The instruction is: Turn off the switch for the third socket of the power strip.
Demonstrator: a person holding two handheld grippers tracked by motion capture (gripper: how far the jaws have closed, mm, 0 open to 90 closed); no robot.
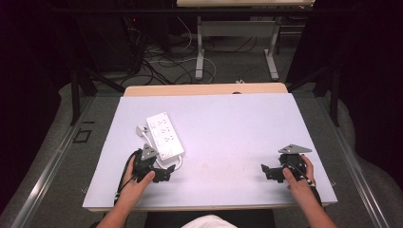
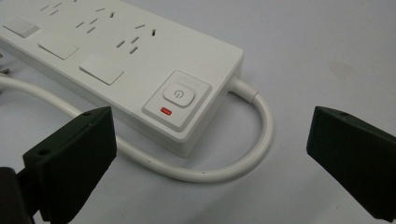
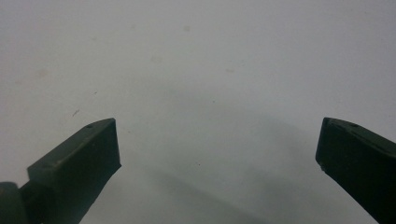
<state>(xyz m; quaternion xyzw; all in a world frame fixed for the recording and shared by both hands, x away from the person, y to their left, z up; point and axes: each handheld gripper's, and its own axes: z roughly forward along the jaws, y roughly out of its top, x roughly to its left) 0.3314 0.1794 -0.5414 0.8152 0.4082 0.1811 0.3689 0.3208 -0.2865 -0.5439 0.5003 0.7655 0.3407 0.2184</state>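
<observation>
Jaws spread wide and empty, the left gripper (image 1: 164, 174) hovers by the white plastic power strip (image 1: 164, 135) near the worktop's left edge, best lowered squarely over its looping white cable (image 2: 243, 163); the right gripper (image 1: 269, 172) waits open, well apart.

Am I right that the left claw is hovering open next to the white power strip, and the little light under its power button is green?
Not quite: the light under the power button is red, as the left gripper view shows. The rest holds: the left gripper is open beside the white power strip, its jaws spread wide near the button end.
</observation>
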